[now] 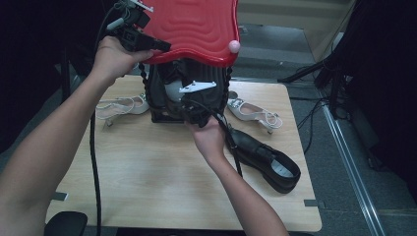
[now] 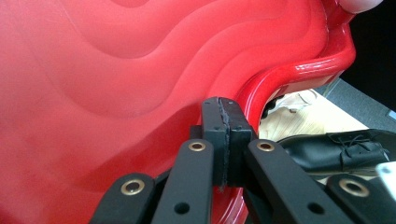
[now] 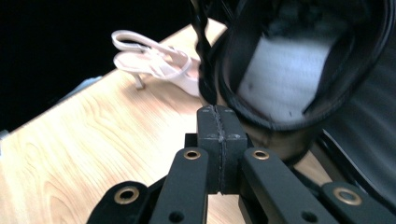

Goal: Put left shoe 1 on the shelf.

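Red plastic lid stands raised at the far edge of the table, with the left gripper closed against it. Below it, the right gripper, jaws pressed together and empty, points at the black shoe just ahead in the black box.

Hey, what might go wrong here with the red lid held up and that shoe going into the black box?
The left tongs pinch only the edge of the wavy red plastic lid; it may slip and drop onto the right hand. The right tongs look shut beside the black leather shoe, not clearly gripping it, so it could tip out.
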Tool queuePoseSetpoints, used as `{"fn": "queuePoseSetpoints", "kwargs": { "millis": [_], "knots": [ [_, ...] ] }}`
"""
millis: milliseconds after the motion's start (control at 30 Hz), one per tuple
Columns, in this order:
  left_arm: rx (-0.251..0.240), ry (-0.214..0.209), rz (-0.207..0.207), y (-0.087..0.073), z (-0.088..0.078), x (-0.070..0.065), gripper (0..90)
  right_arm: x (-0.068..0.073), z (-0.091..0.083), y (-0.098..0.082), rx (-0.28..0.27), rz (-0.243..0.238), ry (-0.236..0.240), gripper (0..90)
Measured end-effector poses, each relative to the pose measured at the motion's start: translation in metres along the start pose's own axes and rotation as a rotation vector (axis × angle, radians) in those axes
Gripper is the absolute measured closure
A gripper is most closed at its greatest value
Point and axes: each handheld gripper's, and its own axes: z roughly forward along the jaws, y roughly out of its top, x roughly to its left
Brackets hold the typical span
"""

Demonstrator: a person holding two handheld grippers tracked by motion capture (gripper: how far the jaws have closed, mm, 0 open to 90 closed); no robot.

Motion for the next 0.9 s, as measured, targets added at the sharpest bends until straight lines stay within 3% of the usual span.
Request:
{"fn": "queuePoseSetpoints", "kwargs": {
  "millis": [200, 367, 433, 900],
  "knots": [
    [-0.002, -0.002, -0.003, -0.001, 0.0, 0.0, 90.0, -0.005, 0.01, -0.008, 0.009, -0.012, 0.016, 90.0],
    [0.002, 0.007, 0.002, -0.001, -0.001, -0.001, 90.0, -0.002, 0.014, 0.001, 0.007, -0.037, 0.033, 90.0],
    [0.003, 0.007, 0.003, -0.001, -0.001, -0.001, 90.0, 0.0, 0.017, 0.004, 0.012, -0.046, 0.02, 90.0],
    [0.001, 0.011, 0.005, -0.002, -0.002, -0.001, 90.0, 0.002, 0.039, 0.027, 0.017, -0.033, 0.011, 90.0]
  ]
}}
